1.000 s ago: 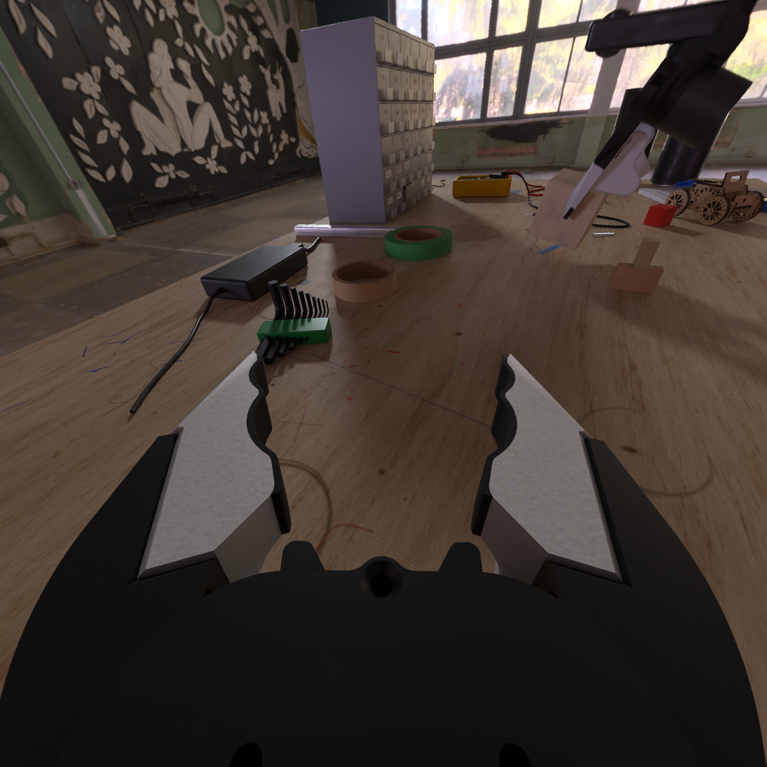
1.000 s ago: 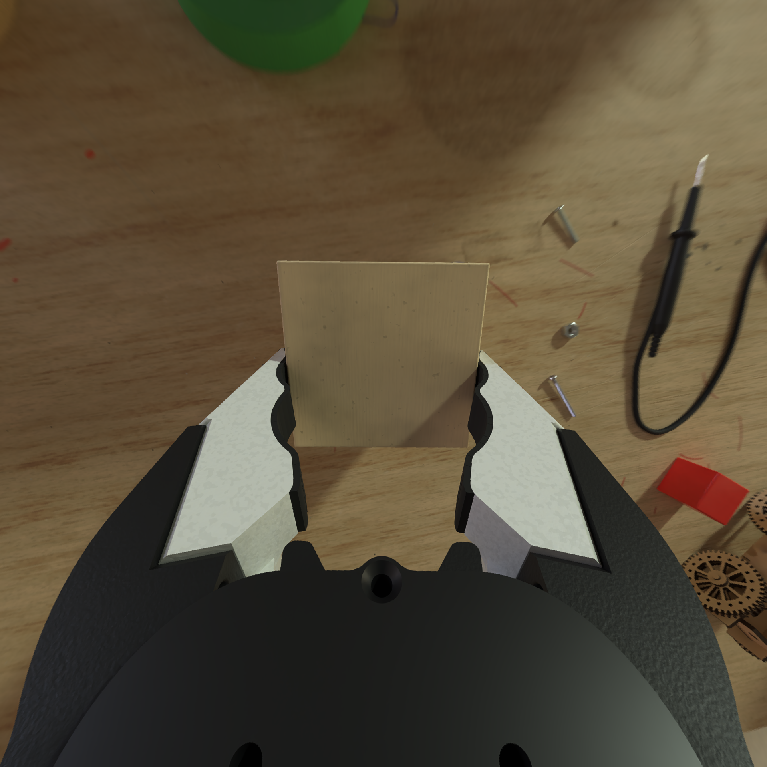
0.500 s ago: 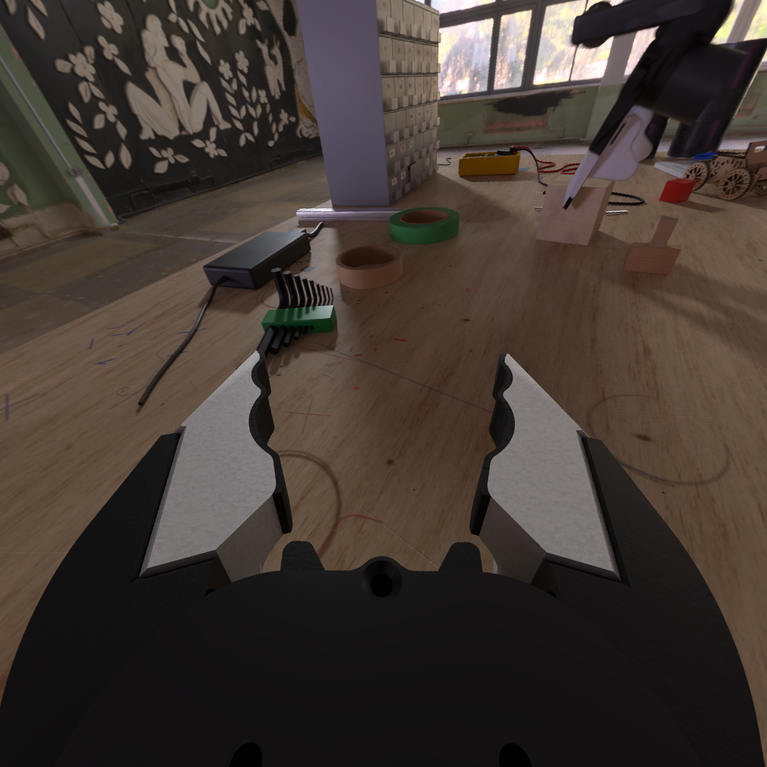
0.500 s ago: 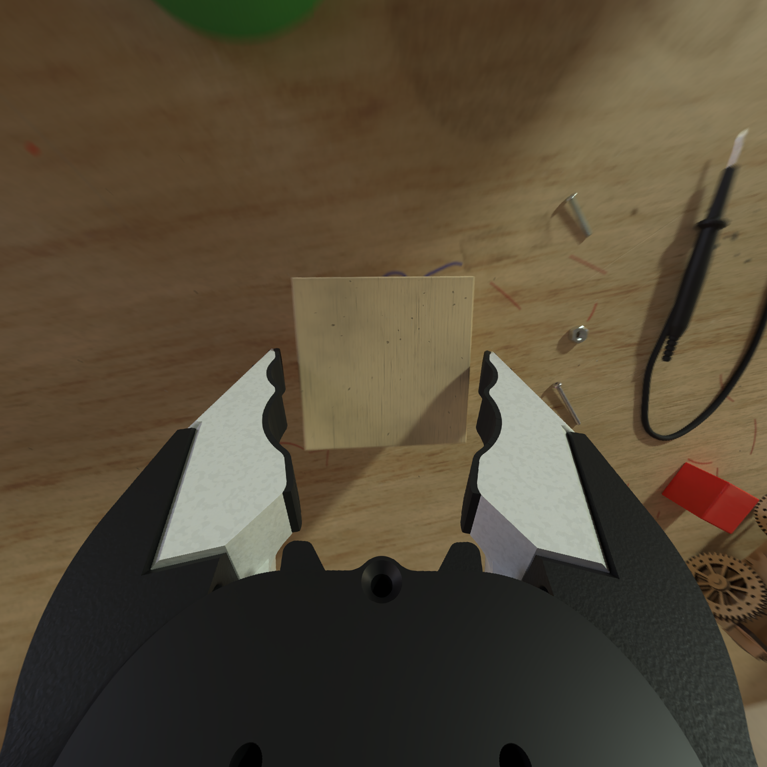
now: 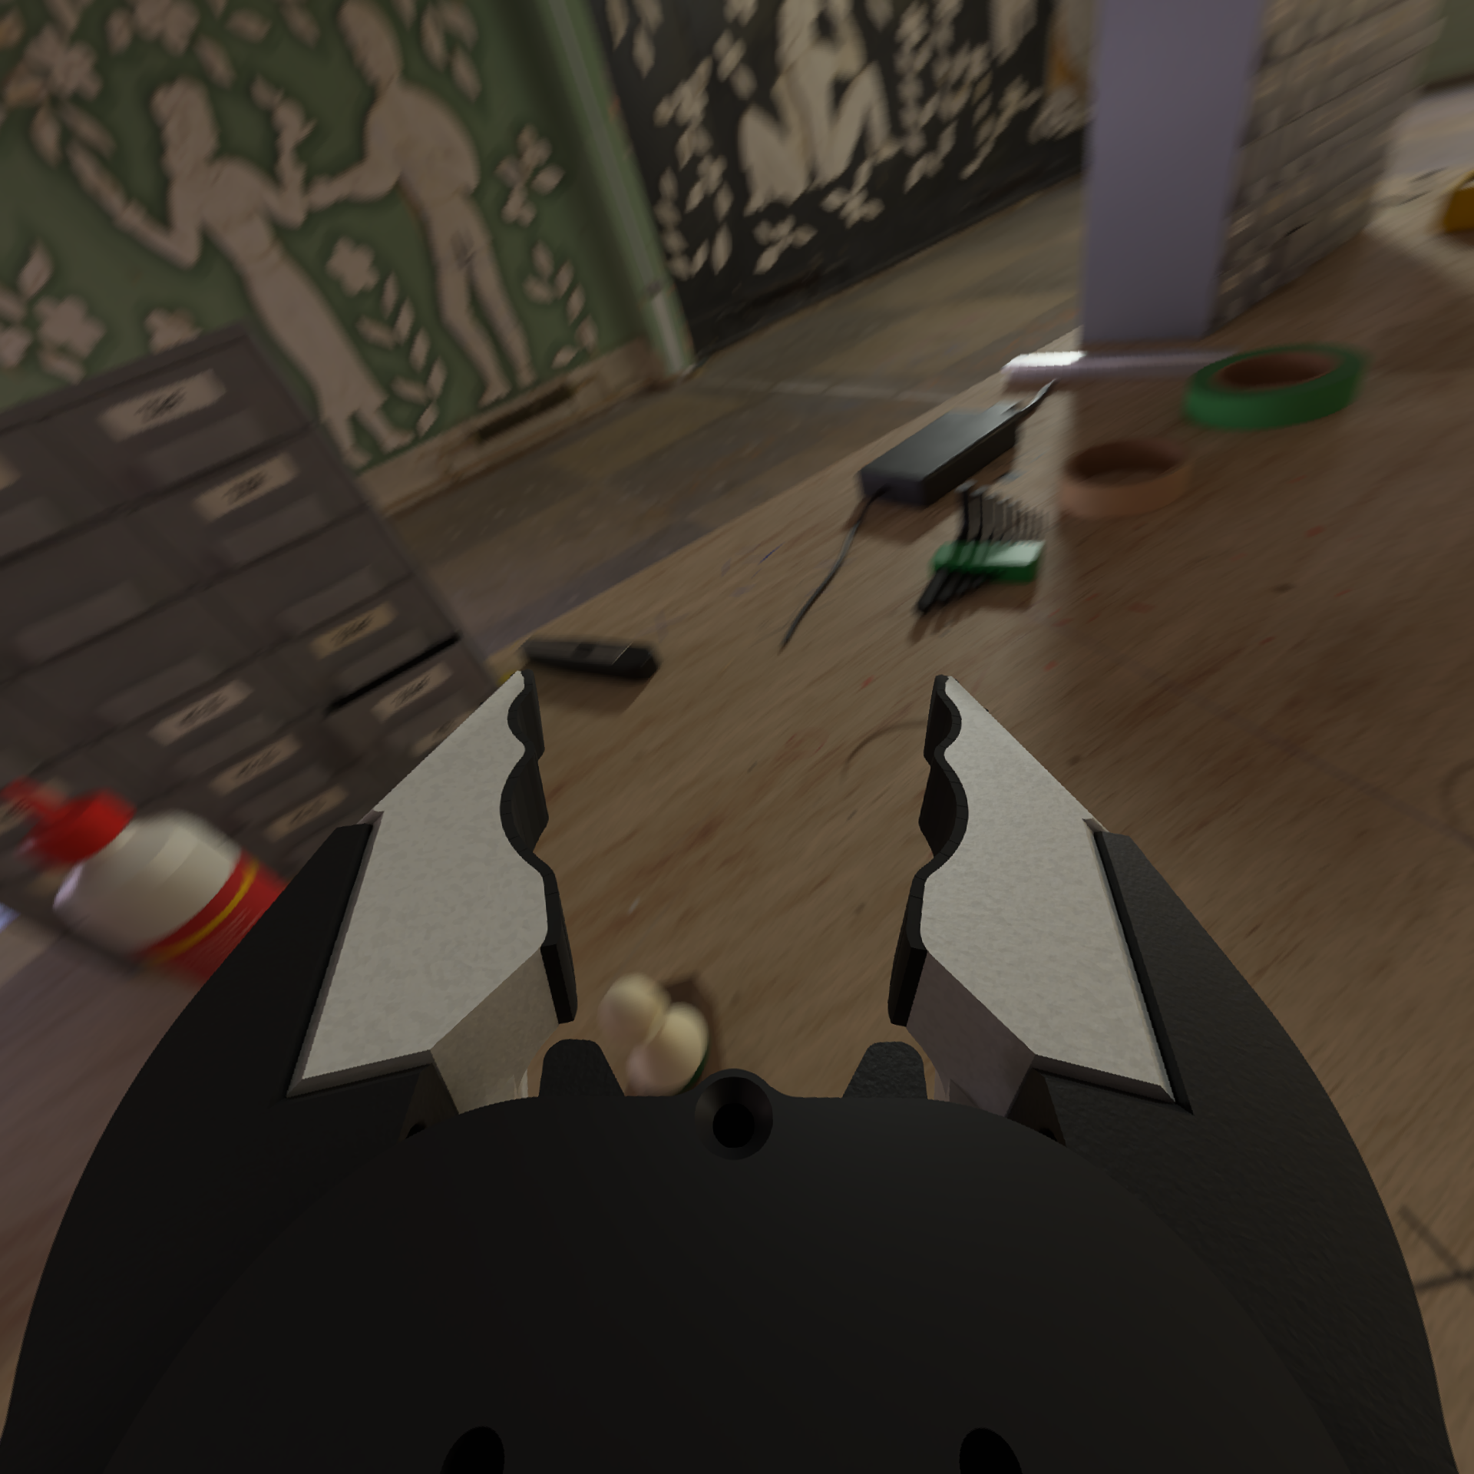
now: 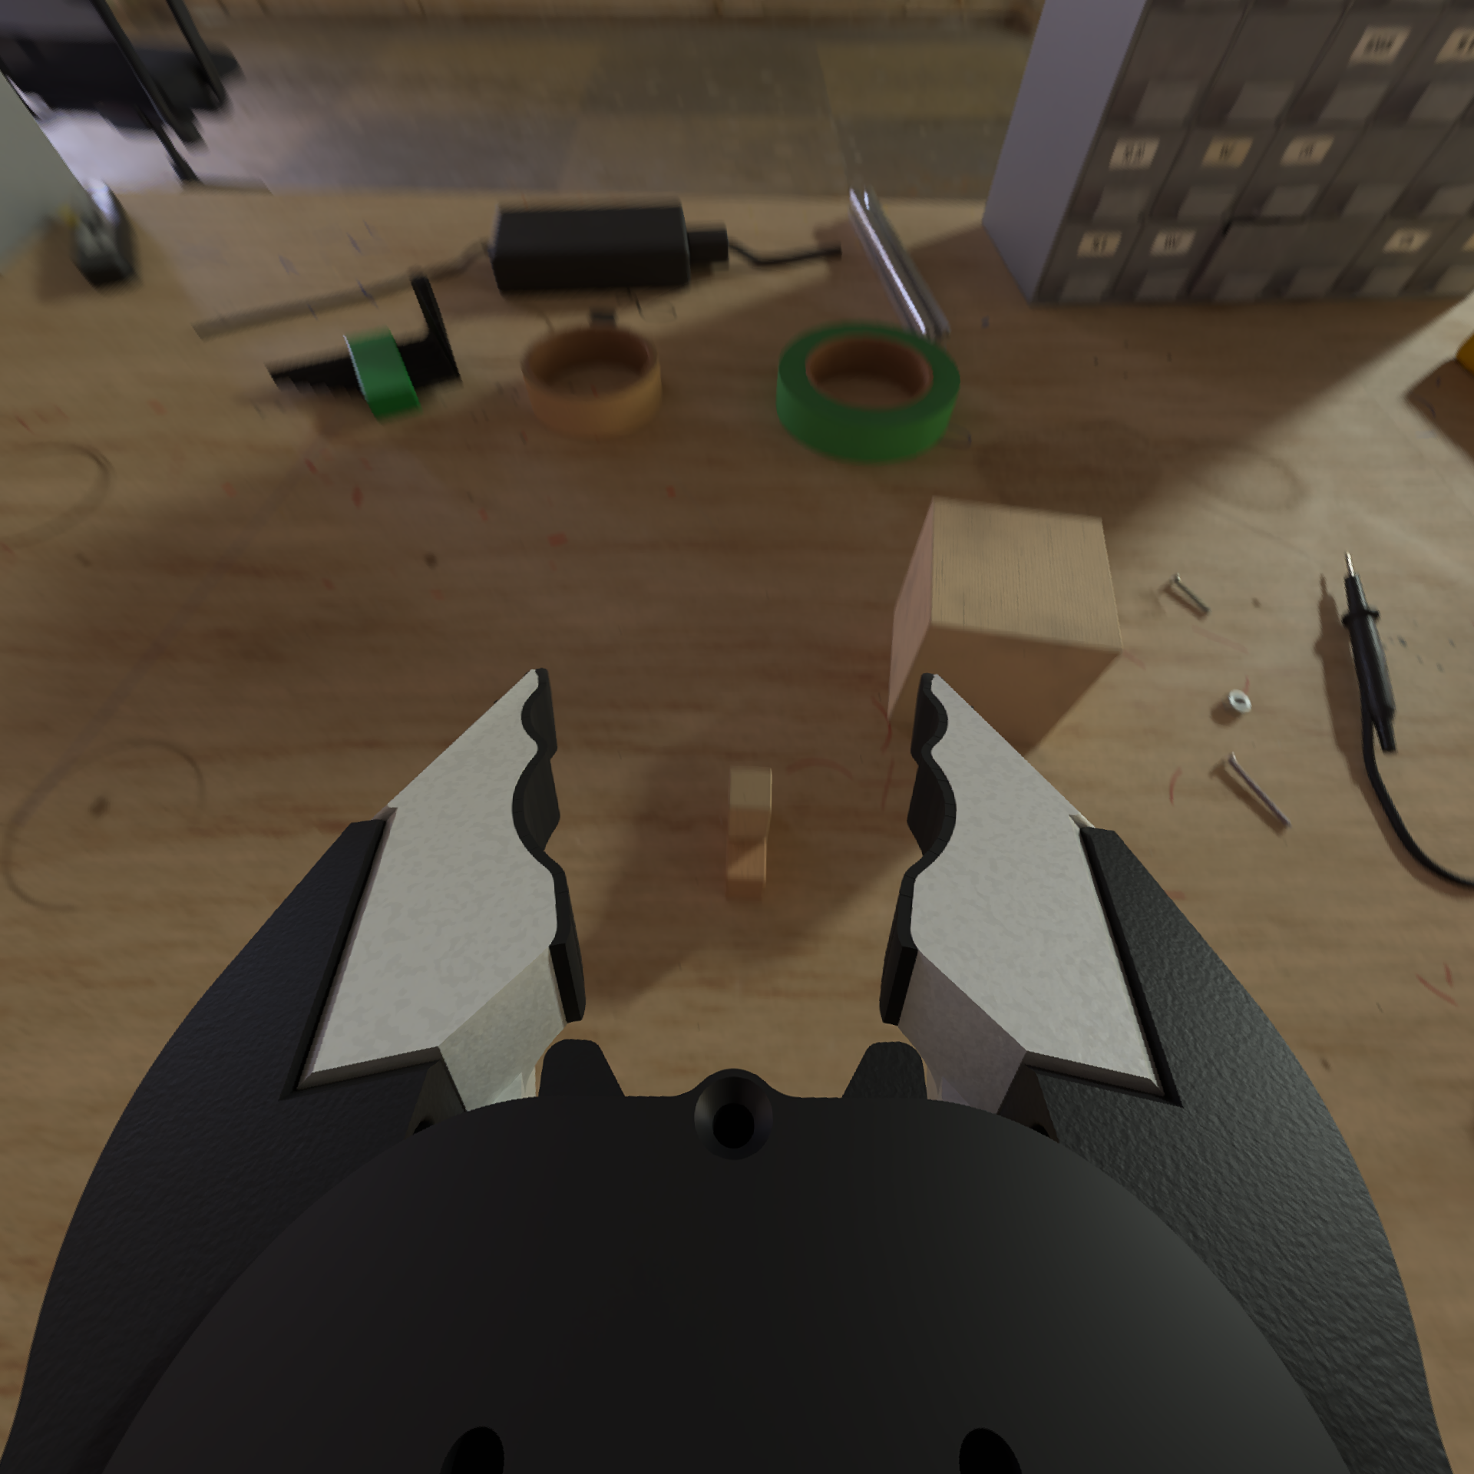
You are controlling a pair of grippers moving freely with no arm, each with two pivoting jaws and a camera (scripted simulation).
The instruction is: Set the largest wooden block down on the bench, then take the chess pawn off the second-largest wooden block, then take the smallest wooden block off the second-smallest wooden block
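In the right wrist view the largest wooden block (image 6: pixel 1009 614) stands on the wooden bench (image 6: pixel 399 638), free, just beyond my right finger. My right gripper (image 6: pixel 734 678) is open and empty above the bench. Between its fingers, lower down, a small wooden block stack (image 6: pixel 750 829) stands on the bench, a narrow block on top of another. In the left wrist view my left gripper (image 5: pixel 734 686) is open and empty. A cream chess pawn (image 5: pixel 654 1033) shows blurred near the base of the fingers; what it rests on is mostly hidden.
Green tape (image 6: pixel 869 391), tan tape (image 6: pixel 590 383), a hex key set (image 6: pixel 375 371), a power adapter (image 6: pixel 590 247) and a drawer cabinet (image 6: pixel 1236 143) lie beyond. A probe (image 6: pixel 1368 654) and screws (image 6: pixel 1252 790) lie right. A spray can (image 5: pixel 151 885) and dark drawers (image 5: pixel 199 558) are left.
My right gripper opened, let go of the largest block onto the bench, and pulled back and tilted up. My left gripper swung left and the pawn came into view.
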